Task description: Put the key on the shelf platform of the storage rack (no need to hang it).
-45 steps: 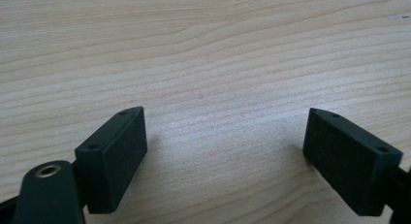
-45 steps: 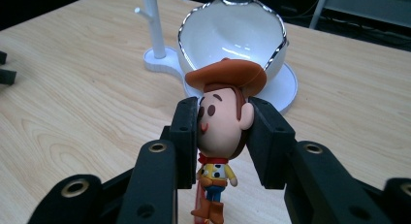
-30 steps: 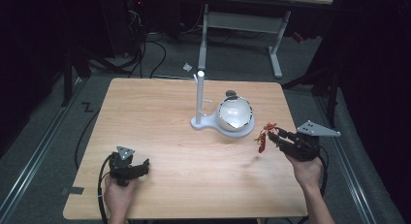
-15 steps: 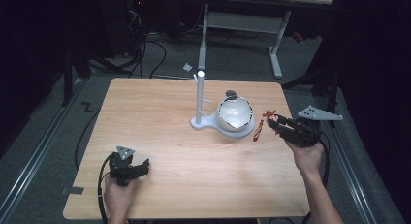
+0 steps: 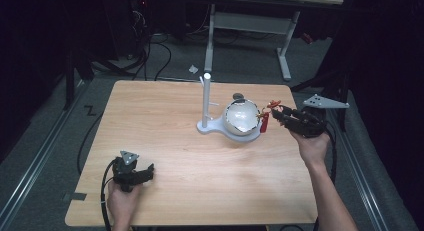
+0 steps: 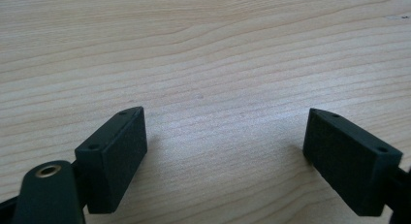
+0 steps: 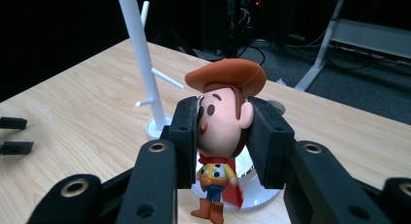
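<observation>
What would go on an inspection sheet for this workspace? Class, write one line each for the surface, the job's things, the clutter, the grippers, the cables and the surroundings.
Surface: wooden table, bare wood in the left gripper view.
Job's things: cowboy figurine; white peg stand; round white bowl on the stand's base.
Clutter: nothing seen.
Grippers: left gripper open, low over the table's near left; right gripper clamps the figurine's head beside the bowl.
Cables: black cable trails from the left gripper; more on the floor behind.
Surroundings: dark room, grey floor, white desk frame.

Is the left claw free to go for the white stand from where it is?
Probably yes. The left claw sits open and empty at the near-left, with only bare table between it and the white stand.
</observation>
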